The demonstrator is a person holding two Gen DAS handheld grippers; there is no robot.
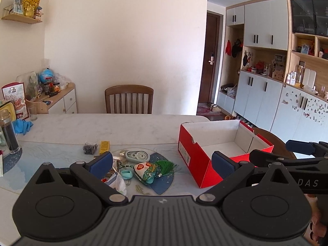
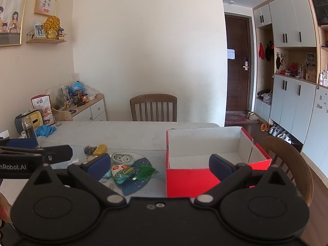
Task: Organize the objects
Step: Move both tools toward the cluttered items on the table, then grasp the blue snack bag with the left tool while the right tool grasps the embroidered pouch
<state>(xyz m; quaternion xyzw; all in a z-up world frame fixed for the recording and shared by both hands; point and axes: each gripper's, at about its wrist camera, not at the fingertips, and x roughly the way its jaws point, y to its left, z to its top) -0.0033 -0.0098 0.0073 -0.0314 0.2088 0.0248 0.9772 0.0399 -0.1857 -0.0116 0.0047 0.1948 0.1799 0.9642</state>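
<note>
The red box (image 1: 202, 164) sits open-topped on the marble counter (image 1: 123, 127), white inside with nothing in it — that's our landmark. Left of the box lies the clutter: a painted sachet with a green tassel (image 1: 146, 172) nearest it, a correction-tape dispenser (image 1: 136, 155) just behind that, a small teal piece (image 1: 126, 173) beside it, a yellow block (image 1: 104, 146) and a dark packet (image 1: 89, 148) farther left. The left gripper (image 1: 162, 165) hangs above the clutter, fingers spread wide, nothing between them. The right gripper (image 2: 160, 166) hovers in front of the box — fingers wide too, holding nothing. A wooden chair (image 2: 153, 107) stands behind the counter.
</note>
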